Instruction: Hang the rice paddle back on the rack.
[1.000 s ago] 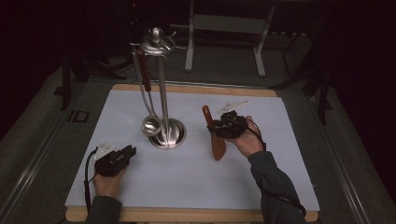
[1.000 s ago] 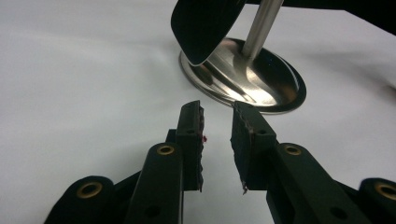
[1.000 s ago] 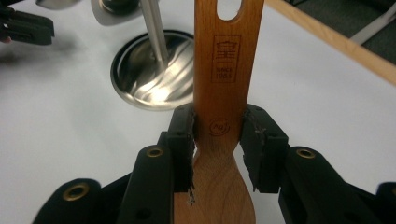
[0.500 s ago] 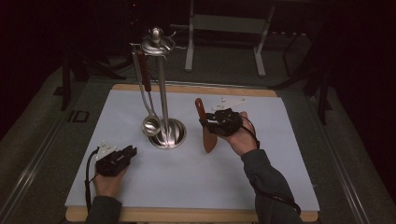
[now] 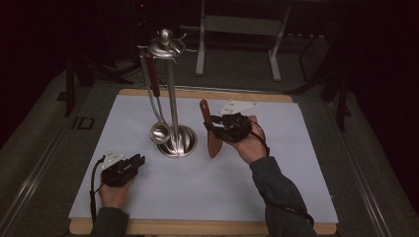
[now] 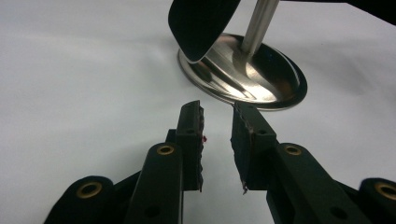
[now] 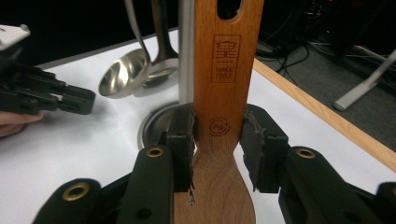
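The right tongs are clamped on the neck of a flat brown wooden spatula, its holed handle end pointing to twelve o'clock in the high view and its blade hanging just above the white tabletop. At nine o'clock of the spatula stands a polished steel utensil stand with a round dished base, a small steel ladle hanging from it. The left tongs rest at seven o'clock of that base, jaws apart with nothing between them.

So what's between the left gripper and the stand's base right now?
Only bare white table cover: in the left gripper view, the open left gripper points at the steel base with nothing between. The high view agrees.
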Tool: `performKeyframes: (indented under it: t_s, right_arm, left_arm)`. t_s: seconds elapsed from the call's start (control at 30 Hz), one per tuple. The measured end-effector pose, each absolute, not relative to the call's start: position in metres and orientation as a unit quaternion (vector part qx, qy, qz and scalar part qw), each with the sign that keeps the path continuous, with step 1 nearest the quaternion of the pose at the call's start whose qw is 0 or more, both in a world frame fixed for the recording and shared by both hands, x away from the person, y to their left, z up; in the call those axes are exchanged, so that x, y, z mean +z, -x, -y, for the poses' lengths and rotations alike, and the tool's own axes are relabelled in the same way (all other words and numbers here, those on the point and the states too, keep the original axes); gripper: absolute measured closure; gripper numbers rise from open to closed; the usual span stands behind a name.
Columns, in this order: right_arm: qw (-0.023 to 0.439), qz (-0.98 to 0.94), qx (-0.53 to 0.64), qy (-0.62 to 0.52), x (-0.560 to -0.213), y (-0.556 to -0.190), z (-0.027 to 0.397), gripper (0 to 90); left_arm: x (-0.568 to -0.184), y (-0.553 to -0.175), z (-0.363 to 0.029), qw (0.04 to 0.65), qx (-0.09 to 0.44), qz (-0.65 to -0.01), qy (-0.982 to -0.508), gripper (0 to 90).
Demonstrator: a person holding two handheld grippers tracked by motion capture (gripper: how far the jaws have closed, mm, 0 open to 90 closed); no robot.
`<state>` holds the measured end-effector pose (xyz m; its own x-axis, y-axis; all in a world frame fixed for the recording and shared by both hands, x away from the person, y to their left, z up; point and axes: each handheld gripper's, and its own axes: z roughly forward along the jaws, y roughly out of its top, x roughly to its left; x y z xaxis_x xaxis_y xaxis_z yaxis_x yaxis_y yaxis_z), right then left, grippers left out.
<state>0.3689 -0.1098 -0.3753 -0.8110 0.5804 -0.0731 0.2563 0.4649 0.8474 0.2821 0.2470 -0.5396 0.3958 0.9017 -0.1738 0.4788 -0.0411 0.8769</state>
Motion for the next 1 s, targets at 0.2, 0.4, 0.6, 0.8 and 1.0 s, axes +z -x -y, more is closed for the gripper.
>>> performKeyframes:
  t_s: [0.2,0.4,0.6,0.8,1.0]
  right_arm:
    - [0.172,-0.836,0.462,-0.241,-0.37,-0.366,0.107,66.1]
    - [0.173,-0.832,0.47,-0.236,-0.365,-0.365,0.106,66.1]
    - [0.174,-0.828,0.479,-0.233,-0.361,-0.363,0.105,66.1]
    - [0.176,-0.827,0.484,-0.227,-0.357,-0.363,0.103,66.1]
    - [0.179,-0.824,0.487,-0.226,-0.355,-0.364,0.103,66.1]
  left_arm:
    - [-0.54,-0.282,-0.247,0.475,0.222,-0.501,-0.688,73.5]
    - [-0.54,-0.282,-0.246,0.475,0.223,-0.501,-0.689,73.5]
    - [-0.54,-0.282,-0.246,0.475,0.223,-0.501,-0.689,73.5]
    - [-0.54,-0.282,-0.246,0.474,0.223,-0.5,-0.689,73.5]
    - [-0.54,-0.282,-0.246,0.473,0.223,-0.5,-0.69,73.5]
